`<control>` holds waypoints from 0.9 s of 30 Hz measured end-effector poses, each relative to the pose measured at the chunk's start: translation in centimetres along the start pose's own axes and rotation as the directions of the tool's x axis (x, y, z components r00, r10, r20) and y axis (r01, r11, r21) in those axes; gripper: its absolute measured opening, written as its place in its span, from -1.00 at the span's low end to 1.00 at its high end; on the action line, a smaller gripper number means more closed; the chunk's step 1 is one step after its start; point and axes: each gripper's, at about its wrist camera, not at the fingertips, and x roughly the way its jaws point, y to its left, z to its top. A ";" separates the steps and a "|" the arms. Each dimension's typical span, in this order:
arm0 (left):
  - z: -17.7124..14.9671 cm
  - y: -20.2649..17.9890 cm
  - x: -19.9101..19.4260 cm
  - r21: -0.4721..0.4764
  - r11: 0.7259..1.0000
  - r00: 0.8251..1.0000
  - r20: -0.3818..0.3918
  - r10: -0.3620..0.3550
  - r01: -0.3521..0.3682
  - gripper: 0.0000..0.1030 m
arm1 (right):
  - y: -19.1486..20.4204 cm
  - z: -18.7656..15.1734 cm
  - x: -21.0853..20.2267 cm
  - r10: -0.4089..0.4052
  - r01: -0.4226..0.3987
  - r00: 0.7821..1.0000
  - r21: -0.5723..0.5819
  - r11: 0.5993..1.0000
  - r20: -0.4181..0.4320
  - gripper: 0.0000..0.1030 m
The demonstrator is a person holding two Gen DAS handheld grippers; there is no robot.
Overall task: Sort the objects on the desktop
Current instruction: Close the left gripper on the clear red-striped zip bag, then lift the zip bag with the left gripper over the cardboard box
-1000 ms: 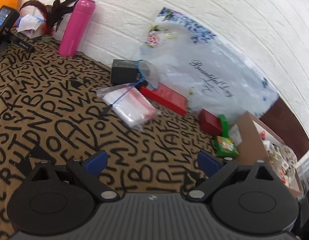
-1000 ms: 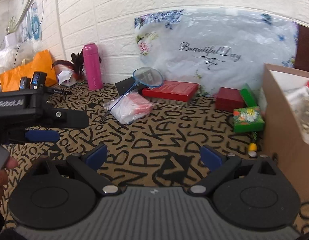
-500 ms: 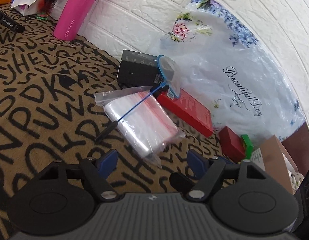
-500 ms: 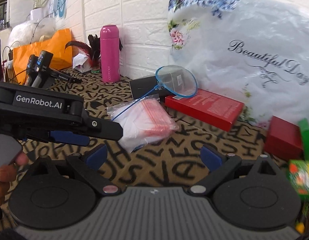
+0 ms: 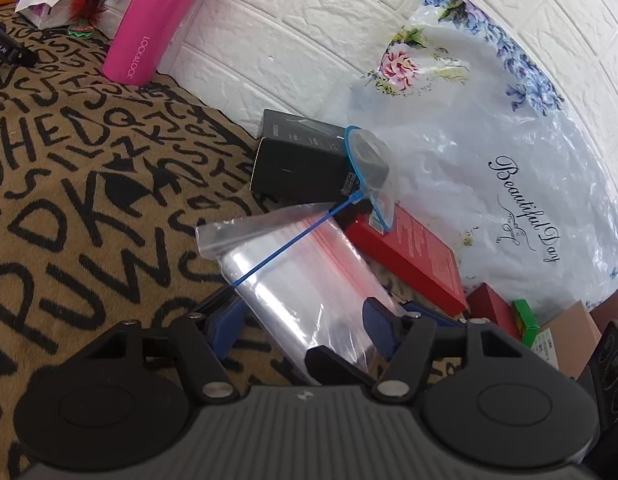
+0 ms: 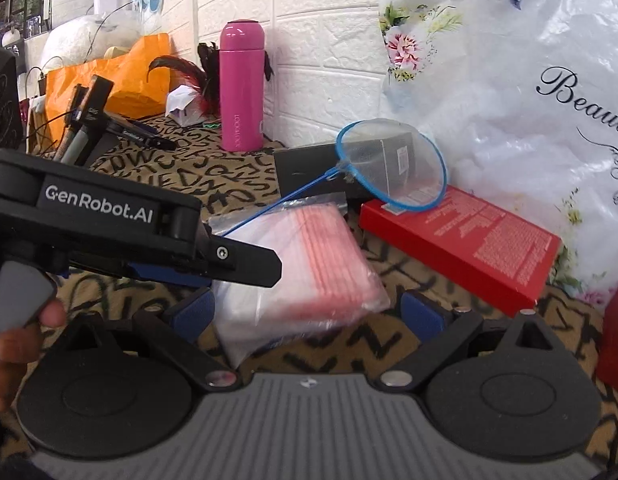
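A clear plastic packet of zip bags with red strips (image 5: pixel 305 276) (image 6: pixel 309 260) lies on the letter-patterned cloth. A small blue net (image 5: pixel 369 168) (image 6: pixel 393 164) rests with its thin handle across the packet and its hoop on a black box (image 5: pixel 305 160) (image 6: pixel 341 168) and a red box (image 5: pixel 413 260) (image 6: pixel 465 240). My left gripper (image 5: pixel 303 318) is open, its blue pads on either side of the packet's near end. My right gripper (image 6: pixel 307 314) is open and also straddles the packet. The left gripper's body (image 6: pixel 129 232) crosses the right wrist view.
A pink bottle (image 5: pixel 157 20) (image 6: pixel 241 84) stands by the white brick wall. A floral plastic bag (image 5: pixel 489 140) (image 6: pixel 509 100) leans behind the boxes. A small dark red box (image 5: pixel 491 304), a green box (image 5: pixel 525 320) and a cardboard box (image 5: pixel 565 340) are to the right. An orange bag (image 6: pixel 109 80) and feathers are far left.
Both grippers have moved forward and down to the plastic packet, which now lies between the open fingers of each. The packet, net and boxes have not moved.
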 end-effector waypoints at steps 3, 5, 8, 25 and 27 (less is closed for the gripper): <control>0.4 -0.3 0.6 0.024 0.999 1.000 0.003 0.024 -0.025 0.15 | -0.3 0.3 1.0 0.033 -0.033 0.999 0.045 0.998 -0.010 0.73; 0.5 -0.3 0.8 0.038 0.999 0.999 0.003 0.039 -0.039 0.06 | -0.4 0.4 1.6 0.051 -0.049 0.998 0.072 0.996 -0.022 0.58; 0.3 -0.3 0.3 0.049 0.998 0.999 -0.016 0.034 -0.033 -0.12 | -0.1 0.3 1.1 0.051 -0.050 0.999 0.089 0.995 -0.006 0.33; -11.3 -6.4 -9.0 0.212 0.975 0.981 -0.194 -0.030 0.072 -0.24 | 4.5 -7.1 -14.0 -0.004 0.026 0.994 0.197 0.980 -0.111 -0.04; -13.0 -7.1 -10.2 0.215 0.971 0.974 -0.221 -0.054 0.103 -0.25 | 4.9 -8.6 -16.4 -0.009 0.036 0.994 0.232 0.972 -0.113 -0.04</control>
